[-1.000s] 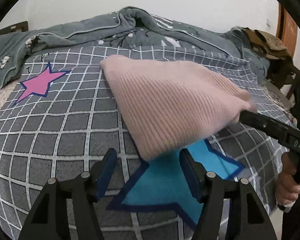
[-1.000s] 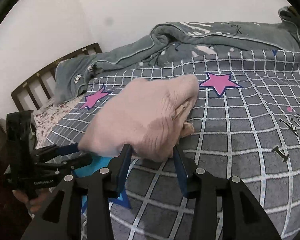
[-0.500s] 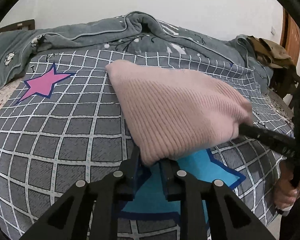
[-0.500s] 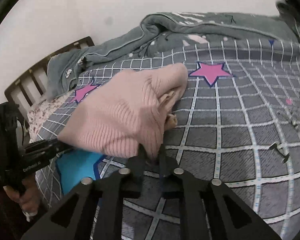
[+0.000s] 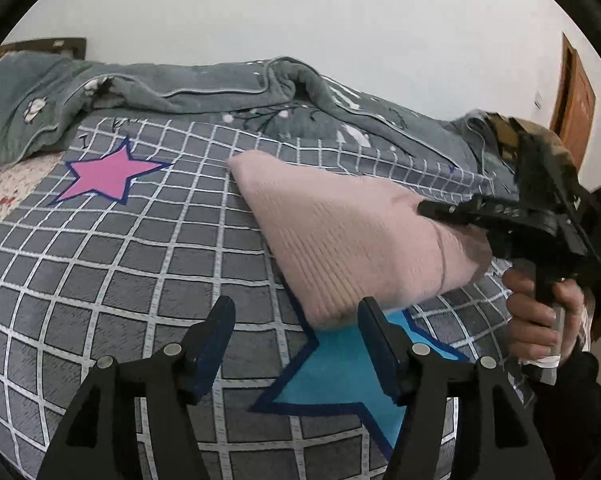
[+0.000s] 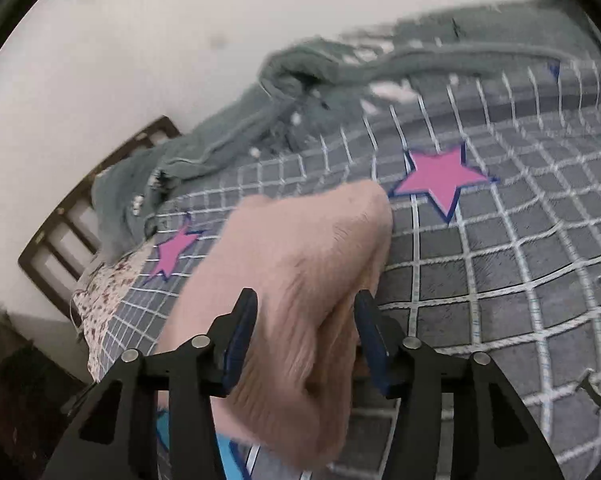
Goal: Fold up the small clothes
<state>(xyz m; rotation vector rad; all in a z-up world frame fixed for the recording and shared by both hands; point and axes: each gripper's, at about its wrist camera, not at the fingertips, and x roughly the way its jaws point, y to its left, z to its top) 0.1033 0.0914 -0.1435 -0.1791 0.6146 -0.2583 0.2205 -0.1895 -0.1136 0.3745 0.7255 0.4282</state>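
A pink ribbed sweater (image 5: 352, 236) lies bunched on the bed's grey checked cover (image 5: 112, 276), its near corner over the tip of a blue star (image 5: 340, 376) printed there; a pink star (image 5: 108, 172) sits well to its left in the left wrist view, and a rumpled grey quilt (image 5: 228, 84) lies along the far side by the wall

The left claw (image 5: 296, 344) has just been opening: its blue-padded fingers (image 5: 216, 340) stand wide apart, and the sweater's corner lies ahead of them near the right finger, not pressed by either pad. It grips nothing

The right claw (image 6: 306, 338) has also just been opening. In its own view, which is blurred, the sweater (image 6: 292, 300) bulges up between the two fingers (image 6: 242, 336); both pads sit just beside the knit, and it is hard to tell whether they touch it, but they do not pinch it. From the left wrist view the right claw (image 5: 432, 210) reaches in from the right at the sweater's upper right edge, held by a hand (image 5: 540, 316) wrapped round its handle, with a dark sleeve (image 5: 576, 400) below

A brown wooden headboard (image 6: 80, 232) shows at the left of the right wrist view
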